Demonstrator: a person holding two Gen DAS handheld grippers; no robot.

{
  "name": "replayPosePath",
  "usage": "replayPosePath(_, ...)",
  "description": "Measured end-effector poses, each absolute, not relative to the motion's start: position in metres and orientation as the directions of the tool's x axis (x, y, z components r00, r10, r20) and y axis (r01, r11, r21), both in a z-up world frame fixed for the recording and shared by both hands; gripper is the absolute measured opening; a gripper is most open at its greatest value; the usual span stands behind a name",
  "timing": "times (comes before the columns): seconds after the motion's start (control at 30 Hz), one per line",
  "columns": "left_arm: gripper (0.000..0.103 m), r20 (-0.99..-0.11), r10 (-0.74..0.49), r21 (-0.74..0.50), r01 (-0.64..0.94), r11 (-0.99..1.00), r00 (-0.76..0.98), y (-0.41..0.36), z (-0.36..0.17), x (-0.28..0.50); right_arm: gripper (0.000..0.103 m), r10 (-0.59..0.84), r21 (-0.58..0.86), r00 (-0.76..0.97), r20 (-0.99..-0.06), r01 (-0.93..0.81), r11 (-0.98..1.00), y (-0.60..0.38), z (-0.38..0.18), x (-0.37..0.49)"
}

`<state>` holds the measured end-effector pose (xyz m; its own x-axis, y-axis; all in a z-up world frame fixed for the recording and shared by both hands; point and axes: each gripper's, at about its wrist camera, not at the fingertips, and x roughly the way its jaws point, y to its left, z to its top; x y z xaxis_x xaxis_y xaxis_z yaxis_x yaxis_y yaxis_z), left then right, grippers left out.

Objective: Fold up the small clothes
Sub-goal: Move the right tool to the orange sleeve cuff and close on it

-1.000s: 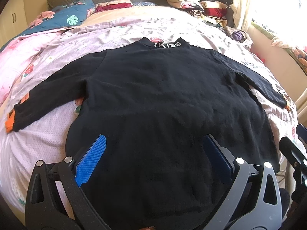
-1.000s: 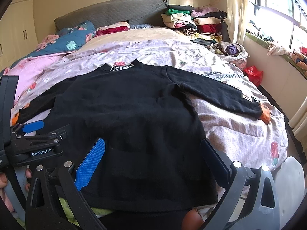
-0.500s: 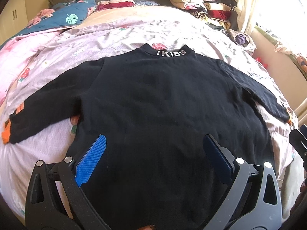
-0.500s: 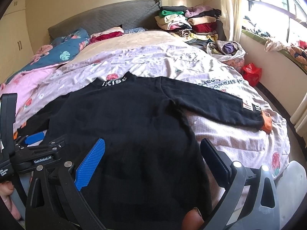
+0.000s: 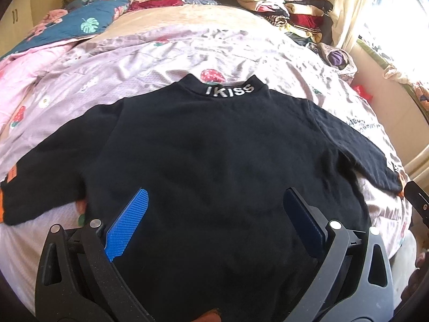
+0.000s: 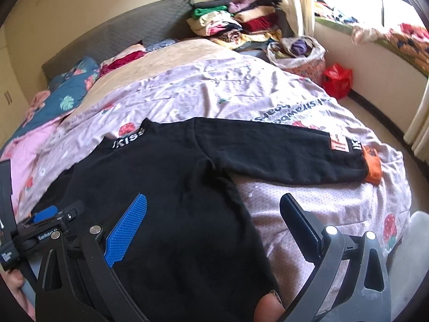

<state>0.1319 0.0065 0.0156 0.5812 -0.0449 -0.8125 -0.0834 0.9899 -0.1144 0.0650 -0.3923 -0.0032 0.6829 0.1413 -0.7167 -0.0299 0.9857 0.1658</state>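
Two grippers hang over the near edge of the bed (image 6: 308, 206), both with fingers spread wide and gripping nothing: the left gripper (image 5: 214, 222) above the hem of the sweater (image 5: 214, 155), the right gripper (image 6: 214, 228) over its right side edge. The sweater lies flat in the middle of the bed, both sleeves stretched out toward the bed's side edges. Its long axis runs from the near edge to the headboard (image 6: 128, 26), collar (image 5: 228, 91) pointing to the headboard. A good first fold probably starts at the right sleeve (image 6: 281, 155): pinch near the cuff, bring it across the body, keep the cloth smooth.
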Motion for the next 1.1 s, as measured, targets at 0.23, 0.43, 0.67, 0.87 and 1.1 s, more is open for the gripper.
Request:
replayPosePath(0.23,0.095,-0.822,-0.048,-0.1,-0.061,0.993,0.568,-0.009,0.012,0.16,0.099,0.108,0.208,0.677,-0.728,0.067,0.976,-0.429,-0.01,0.087)
replayPosePath(0.43,0.095,-0.827,-0.089,-0.135,-0.042,0.99,0.555,-0.024,0.009,0.186,0.099,0.059,0.229,0.663,-0.746,0.173,0.958,-0.472,-0.023,0.107)
replayPosePath(0.67,0.095,-0.833,-0.113,-0.133,0.002,0.991,0.541,-0.05,0.0,0.212,0.099,-0.004,0.241,0.629,-0.778,0.303,0.922,-0.519,-0.045,0.125)
replayPosePath(0.87,0.095,-0.853,-0.113,-0.123,0.014,0.992,0.51,-0.066,-0.018,0.234,0.098,-0.017,0.282,0.578,-0.816,0.423,0.861,-0.562,-0.075,0.138)
replayPosePath(1.1,0.095,-0.859,-0.129,-0.152,-0.005,0.988,0.496,-0.062,-0.031,0.253,0.077,-0.037,0.322,0.54,-0.841,0.554,0.768,-0.603,-0.11,0.156)
